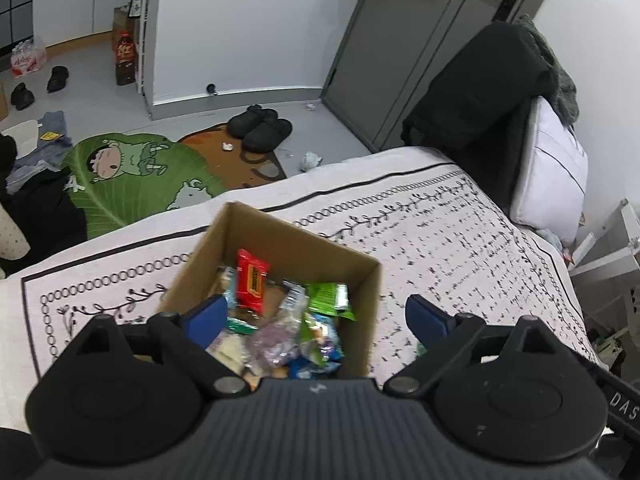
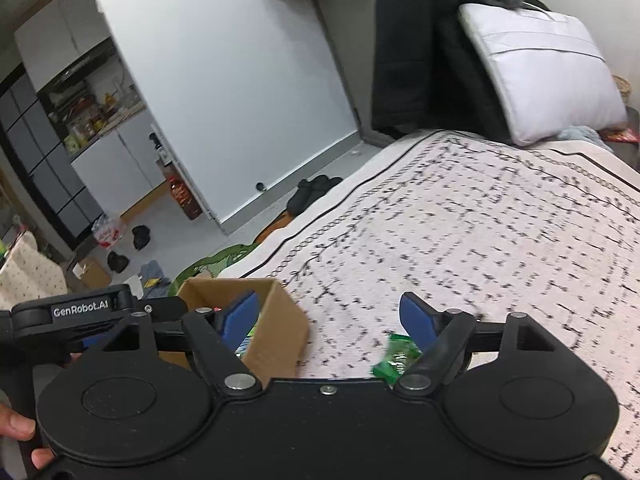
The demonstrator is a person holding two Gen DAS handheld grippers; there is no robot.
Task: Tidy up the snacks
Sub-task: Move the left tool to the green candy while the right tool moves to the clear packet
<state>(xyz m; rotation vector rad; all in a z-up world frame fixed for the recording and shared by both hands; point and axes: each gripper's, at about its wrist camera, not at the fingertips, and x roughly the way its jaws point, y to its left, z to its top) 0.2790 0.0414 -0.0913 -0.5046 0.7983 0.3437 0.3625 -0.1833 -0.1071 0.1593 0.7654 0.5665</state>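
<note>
An open cardboard box (image 1: pixel 300 236) stands on the patterned bedspread, filled with several wrapped snacks, among them a red packet (image 1: pixel 250 280) and a green packet (image 1: pixel 328 300). My left gripper (image 1: pixel 316 316) hovers over the box's near side, open, with nothing between its blue pads (image 1: pixel 208 316). In the right wrist view the box (image 2: pixel 276 332) sits low at the left. A green snack packet (image 2: pixel 394 360) lies on the bedspread just to its right. My right gripper (image 2: pixel 328 316) is open above the bed, its right finger partly covering that packet, its left pad (image 2: pixel 240 316) over the box.
The bedspread (image 2: pixel 480 240) stretches away to the right, with a white pillow (image 2: pixel 540 72) and a black jacket (image 2: pixel 420 60) at its head. Black slippers (image 1: pixel 262 126) and a green rug (image 1: pixel 132 176) lie on the floor beyond the bed. A person's fingers (image 2: pixel 16 428) show at lower left.
</note>
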